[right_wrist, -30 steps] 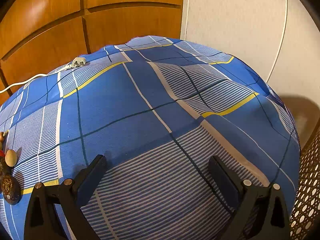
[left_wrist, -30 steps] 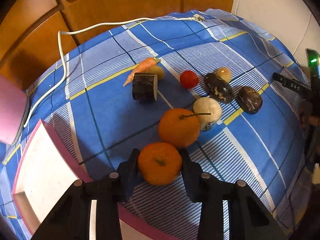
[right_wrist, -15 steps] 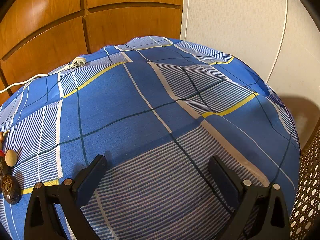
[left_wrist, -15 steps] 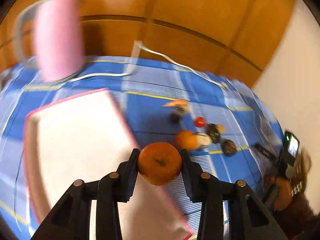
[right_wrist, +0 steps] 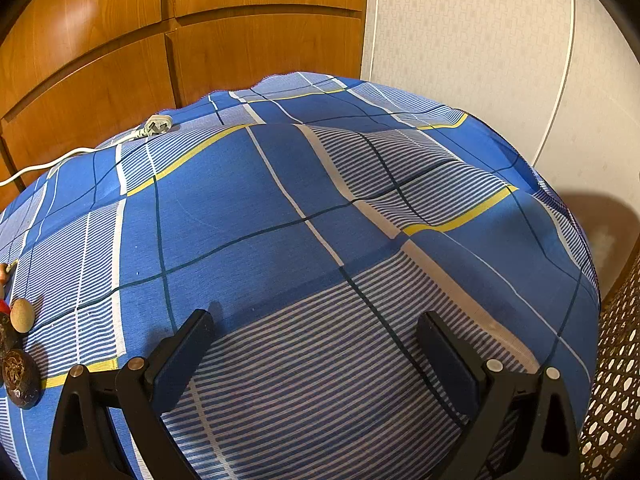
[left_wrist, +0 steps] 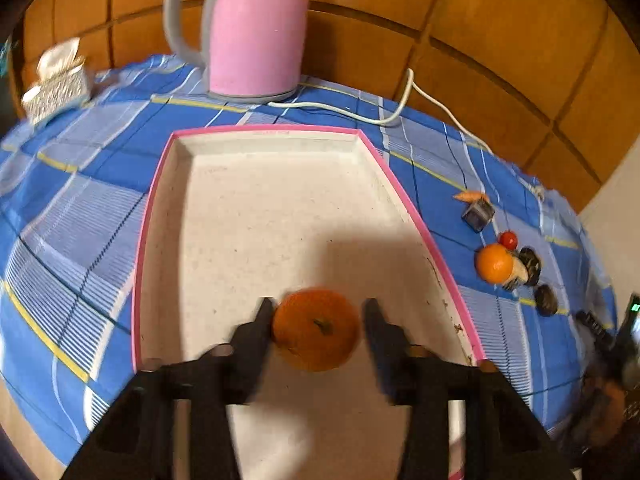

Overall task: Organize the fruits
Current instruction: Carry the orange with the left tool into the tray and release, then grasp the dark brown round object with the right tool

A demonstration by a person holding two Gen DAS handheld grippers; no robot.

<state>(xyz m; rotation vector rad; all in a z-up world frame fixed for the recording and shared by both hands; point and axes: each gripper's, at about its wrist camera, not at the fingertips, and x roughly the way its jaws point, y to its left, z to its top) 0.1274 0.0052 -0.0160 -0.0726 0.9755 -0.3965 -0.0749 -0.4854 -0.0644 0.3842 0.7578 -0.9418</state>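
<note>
The mandarin (left_wrist: 316, 329) sits between the just-opened, spread jaws of the left hand-held gripper (left_wrist: 318, 320) over the pink-rimmed tray (left_wrist: 256, 216), and freed it could roll toward the tray's near edge; the right hand-held gripper (right_wrist: 316, 344) gapes empty over the counter (right_wrist: 280, 200).

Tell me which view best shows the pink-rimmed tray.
The left wrist view: the tray fills the middle of the frame, its rim and pale floor plain, with an orange over it between the left gripper fingers. The right wrist view shows none of it, only tablecloth.
</note>
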